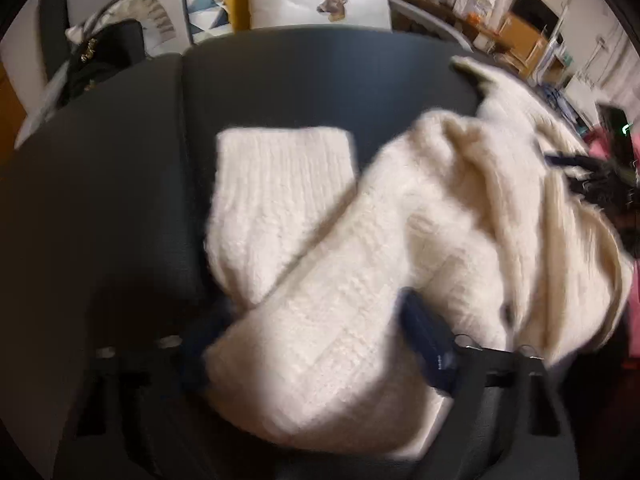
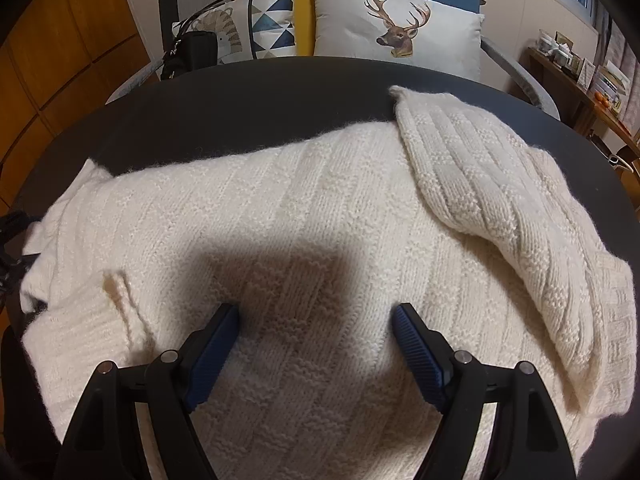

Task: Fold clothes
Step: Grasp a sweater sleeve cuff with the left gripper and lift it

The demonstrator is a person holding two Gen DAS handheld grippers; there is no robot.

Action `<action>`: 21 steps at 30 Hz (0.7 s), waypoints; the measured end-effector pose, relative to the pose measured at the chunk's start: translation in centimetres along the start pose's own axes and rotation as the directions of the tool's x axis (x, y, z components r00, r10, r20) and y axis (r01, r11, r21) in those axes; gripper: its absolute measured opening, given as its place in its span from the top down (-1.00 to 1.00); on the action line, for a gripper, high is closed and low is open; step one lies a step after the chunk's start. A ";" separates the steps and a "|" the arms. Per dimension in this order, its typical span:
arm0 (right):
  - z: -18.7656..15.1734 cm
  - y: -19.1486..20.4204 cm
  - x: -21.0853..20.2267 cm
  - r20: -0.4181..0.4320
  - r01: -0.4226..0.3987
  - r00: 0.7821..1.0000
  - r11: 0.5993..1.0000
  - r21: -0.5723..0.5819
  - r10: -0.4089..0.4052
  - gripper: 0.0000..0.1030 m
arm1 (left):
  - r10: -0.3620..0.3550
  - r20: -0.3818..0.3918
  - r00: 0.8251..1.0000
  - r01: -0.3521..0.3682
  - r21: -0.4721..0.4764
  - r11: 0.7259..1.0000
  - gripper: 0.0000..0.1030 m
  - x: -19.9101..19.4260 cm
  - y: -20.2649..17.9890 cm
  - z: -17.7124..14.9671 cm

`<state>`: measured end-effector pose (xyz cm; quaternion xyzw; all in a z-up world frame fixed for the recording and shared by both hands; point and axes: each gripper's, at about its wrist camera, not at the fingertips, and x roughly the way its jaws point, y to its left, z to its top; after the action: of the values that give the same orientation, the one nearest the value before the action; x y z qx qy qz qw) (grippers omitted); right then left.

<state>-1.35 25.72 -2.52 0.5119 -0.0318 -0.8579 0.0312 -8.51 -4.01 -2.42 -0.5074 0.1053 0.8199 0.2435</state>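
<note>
the left gripper is clamped on a sleeve of the cream sweater spread on the dark table; next, likely fold it right across the body; the right gripper hovers spread above

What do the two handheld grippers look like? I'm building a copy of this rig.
Both match. The right gripper has black angular linkage arms with silver pivot pins and two fingers faced with ribbed dark blue pads. The left gripper shows the same black frame and blue pads, blurred. No cables, markings or sleeves show.
</note>
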 end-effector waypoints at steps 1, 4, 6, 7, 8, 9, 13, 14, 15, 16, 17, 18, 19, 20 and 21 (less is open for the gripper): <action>0.0 0.0 -0.1 0.000 -0.001 1.000 1.000 0.001 0.001 -0.58 | 0.019 0.015 1.000 -0.019 -0.007 1.000 0.46 -0.5 -0.2 0.2; 0.1 -0.2 -0.1 0.003 -0.001 1.000 1.000 0.003 0.001 -0.59 | 0.110 0.066 0.992 -0.110 -0.001 0.994 0.47 -1.5 -1.0 1.6; 0.1 -0.3 -0.1 0.004 0.002 1.000 1.000 0.004 -0.002 -0.59 | 0.147 0.129 0.981 -0.150 0.016 0.989 0.47 -2.4 -1.6 2.8; 0.0 -0.4 -0.2 0.006 0.002 1.000 1.000 0.005 -0.002 -0.59 | 0.164 0.160 0.973 -0.170 0.023 0.985 0.47 -2.8 -1.9 3.4; -0.1 -0.4 -0.3 0.009 0.003 1.000 1.000 0.007 -0.003 -0.59 | 0.182 0.191 0.965 -0.191 0.030 0.981 0.47 -3.3 -2.2 4.0; -0.1 -0.2 -0.3 0.012 0.004 1.000 1.000 0.011 -0.004 -0.59 | 0.198 0.222 0.955 -0.211 0.036 0.977 0.47 -3.7 -2.5 4.6; 0.2 -0.2 -0.5 -0.002 0.010 1.000 0.999 0.033 -0.010 -0.59 | 0.216 0.304 0.928 -0.237 0.031 0.971 0.47 -5.1 -3.6 7.6; 0.4 -0.2 -0.6 -0.012 0.007 1.000 0.999 0.044 -0.007 -0.59 | 0.224 0.329 0.917 -0.246 0.026 0.969 0.47 -5.8 -3.3 8.4; 0.6 -0.3 -0.7 -0.022 0.005 1.000 0.998 0.055 -0.003 -0.58 | 0.233 0.354 0.906 -0.256 0.018 0.967 0.47 -6.7 -3.1 8.9; 0.8 -0.4 -0.8 -0.030 0.000 1.000 0.998 0.066 0.002 -0.58 | 0.239 0.378 0.894 -0.261 0.007 0.965 0.47 -7.5 -3.1 9.3; 0.9 -0.5 -1.0 -0.031 -0.013 0.999 0.997 0.080 0.016 -0.57 | 0.243 0.410 0.879 -0.260 -0.013 0.965 0.47 -8.6 -2.8 10.0; 1.0 -0.8 -1.2 -0.029 -0.029 0.999 0.995 0.098 0.032 -0.57 | 0.245 0.441 0.863 -0.257 -0.035 0.966 0.47 -10.1 -2.6 10.4; 1.2 -1.1 -1.3 -0.027 -0.043 0.999 0.992 0.120 0.047 -0.57 | 0.249 0.471 0.846 -0.254 -0.054 0.966 0.47 -11.3 -2.4 10.9; 1.2 -1.3 -1.4 -0.029 -0.050 0.998 0.990 0.131 0.055 -0.57 | 0.252 0.507 0.824 -0.252 -0.071 0.965 0.47 -12.8 -2.2 11.7; 1.3 -1.4 -1.3 -0.034 -0.053 0.998 0.989 0.137 0.058 -0.57 | 0.254 0.539 0.804 -0.250 -0.081 0.965 0.47 -14.0 -2.1 12.4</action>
<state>-1.86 27.30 -0.88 0.5280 -0.1039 -0.8426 0.0207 -12.02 -1.09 15.89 -0.2358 0.0955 0.9553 0.1508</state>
